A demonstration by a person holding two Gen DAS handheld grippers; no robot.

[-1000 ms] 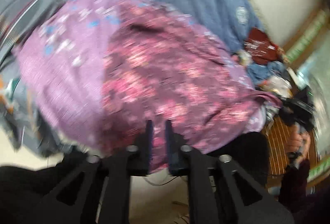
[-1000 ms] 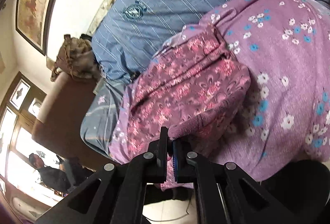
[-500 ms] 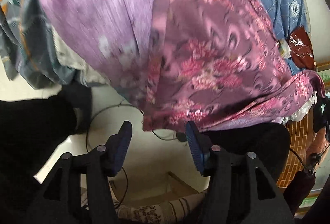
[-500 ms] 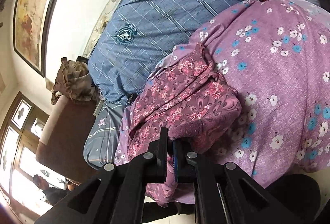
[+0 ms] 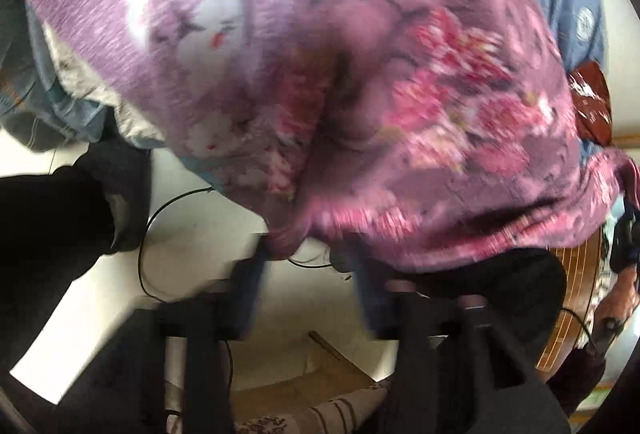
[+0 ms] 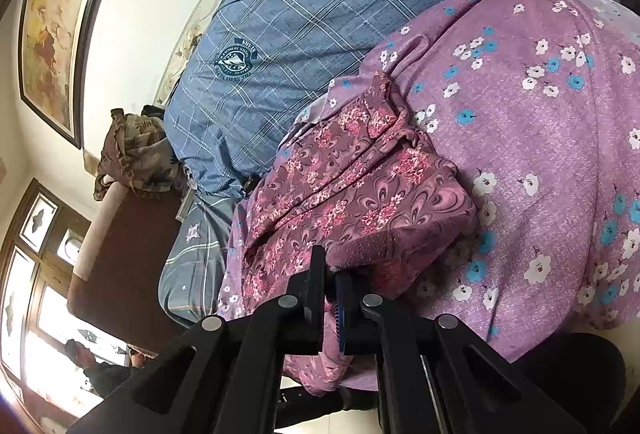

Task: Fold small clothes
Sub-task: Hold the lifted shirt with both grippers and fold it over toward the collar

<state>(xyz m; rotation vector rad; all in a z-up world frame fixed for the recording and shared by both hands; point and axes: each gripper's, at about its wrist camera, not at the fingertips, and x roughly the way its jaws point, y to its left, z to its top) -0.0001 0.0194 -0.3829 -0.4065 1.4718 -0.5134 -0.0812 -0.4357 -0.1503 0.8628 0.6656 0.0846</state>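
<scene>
- Lilac sheet with white and blue flowers covers the bed; blue quilt at 11 o'clock.
- Right gripper: jaws clamped on garment hem.
- Garment lies bunched on sheet, 12 o'clock of right gripper.
- Left gripper: jaws apart, garment edge hanging between, view blurred.

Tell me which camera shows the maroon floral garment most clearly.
The right wrist view: the maroon floral garment is sharp there, pinched by the right gripper. The left wrist view shows it motion-blurred, its edge above the open left gripper.
</scene>
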